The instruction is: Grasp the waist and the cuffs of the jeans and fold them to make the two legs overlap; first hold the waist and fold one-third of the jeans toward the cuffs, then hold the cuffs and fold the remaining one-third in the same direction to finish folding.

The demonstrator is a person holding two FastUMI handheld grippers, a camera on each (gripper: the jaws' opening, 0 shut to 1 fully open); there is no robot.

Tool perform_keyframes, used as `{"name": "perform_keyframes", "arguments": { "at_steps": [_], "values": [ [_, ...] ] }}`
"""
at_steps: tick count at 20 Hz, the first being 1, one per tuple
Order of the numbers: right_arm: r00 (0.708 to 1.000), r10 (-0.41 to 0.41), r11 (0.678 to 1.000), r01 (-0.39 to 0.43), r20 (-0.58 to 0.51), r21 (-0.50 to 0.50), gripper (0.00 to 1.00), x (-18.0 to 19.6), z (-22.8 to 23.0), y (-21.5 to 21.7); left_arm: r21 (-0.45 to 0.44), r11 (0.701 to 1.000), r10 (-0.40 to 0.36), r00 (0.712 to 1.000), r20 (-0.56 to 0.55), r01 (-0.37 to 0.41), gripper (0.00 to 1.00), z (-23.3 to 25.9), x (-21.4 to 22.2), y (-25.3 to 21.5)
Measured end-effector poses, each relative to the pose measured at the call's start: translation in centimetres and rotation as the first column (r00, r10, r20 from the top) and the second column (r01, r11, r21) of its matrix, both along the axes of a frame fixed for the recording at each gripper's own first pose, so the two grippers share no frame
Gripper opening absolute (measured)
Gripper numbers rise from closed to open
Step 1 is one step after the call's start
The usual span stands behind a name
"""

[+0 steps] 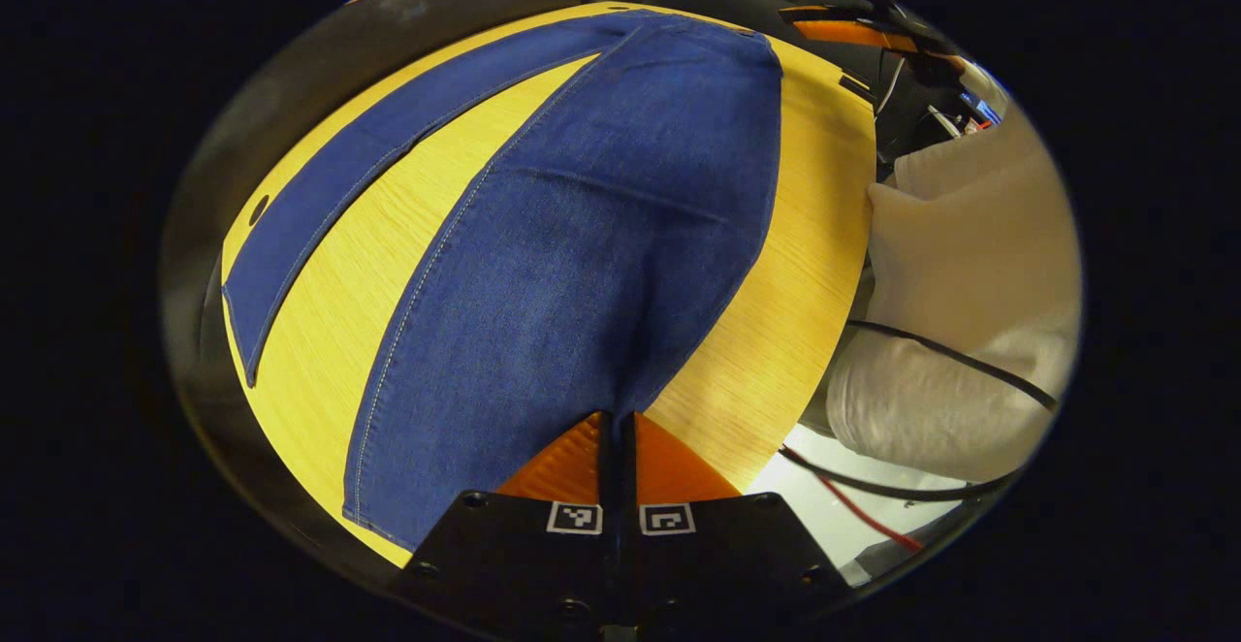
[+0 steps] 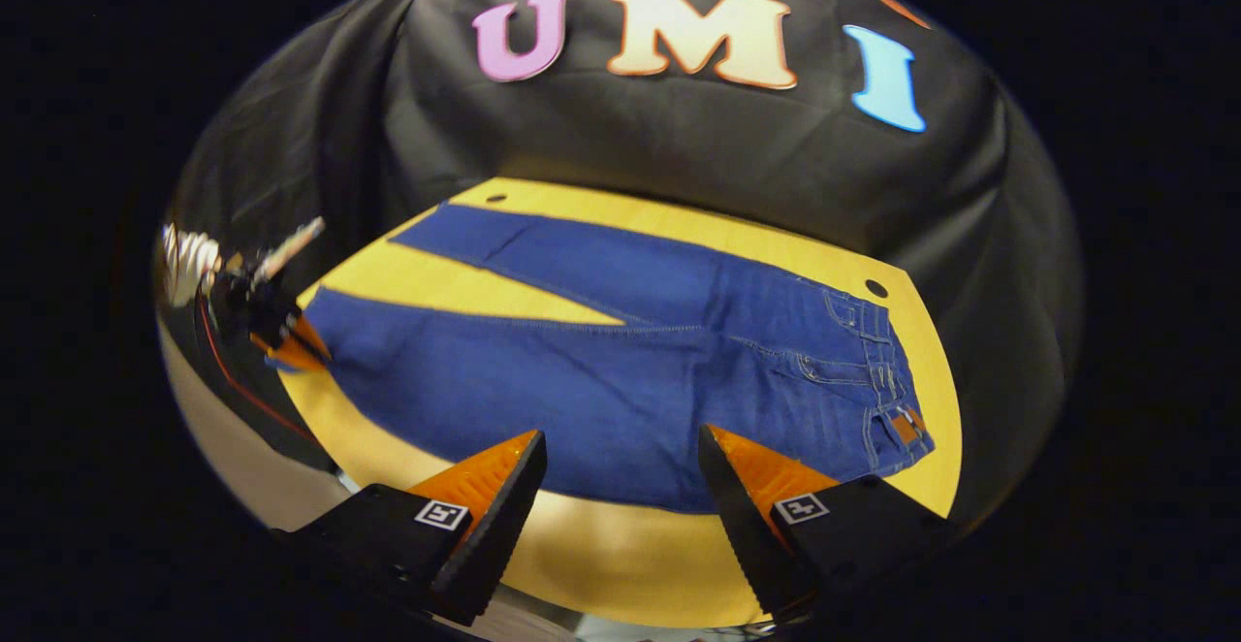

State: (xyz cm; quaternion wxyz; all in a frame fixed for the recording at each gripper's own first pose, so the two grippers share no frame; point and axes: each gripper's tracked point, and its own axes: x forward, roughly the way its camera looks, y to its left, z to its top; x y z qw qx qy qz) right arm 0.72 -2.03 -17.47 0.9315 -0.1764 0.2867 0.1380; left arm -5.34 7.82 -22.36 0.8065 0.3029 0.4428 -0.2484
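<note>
Left gripper (image 1: 618, 429) is closed on a cuff of the jeans (image 2: 620, 370); right gripper (image 2: 620, 472) is held wide near the waist (image 2: 887, 370). No fold is made yet.

- The jeans (image 2: 620, 370) are seen spread flat on a yellow table (image 2: 620, 555), the two legs parted in a V toward the left and the waist lying at the right.
- The right gripper (image 2: 620, 458) is held above the near table edge, its fingers wide apart with nothing between them.
- The left gripper (image 2: 281, 337) is seen at the cuff of the nearer leg; its jaw state cannot be made out.
</note>
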Motion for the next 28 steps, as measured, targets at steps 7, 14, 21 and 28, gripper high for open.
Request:
{"name": "perform_keyframes", "arguments": {
  "at_steps": [7, 14, 21, 28],
  "values": [
    [0.957, 0.125, 0.924, -0.208, -0.262, -0.320, 0.99, 1.0, -6.3, -10.1, -0.054, 0.994, 0.092, 0.993, -0.075, -0.096, 0.00, 0.0, 0.2, -0.2],
    [0.913, 0.127, 0.923, -0.252, -0.387, -0.291, 0.99, 3.0, -8.9, -12.6, -0.037, 0.993, 0.106, 0.989, -0.105, -0.110, 0.00, -0.1, 0.3, -0.2],
    [0.866, 0.181, 0.927, -0.308, -0.467, -0.212, 0.94, 2.9, -9.6, -12.1, -0.019, 0.991, 0.133, 0.988, -0.085, -0.135, 0.00, -0.1, 0.4, 0.0],
    [0.863, 0.222, 0.905, -0.355, -0.454, -0.232, 0.65, 4.9, -9.2, -12.1, -0.018, 0.983, 0.181, 0.982, -0.058, -0.182, 0.00, -0.4, 0.1, 0.0]
  ]
}}
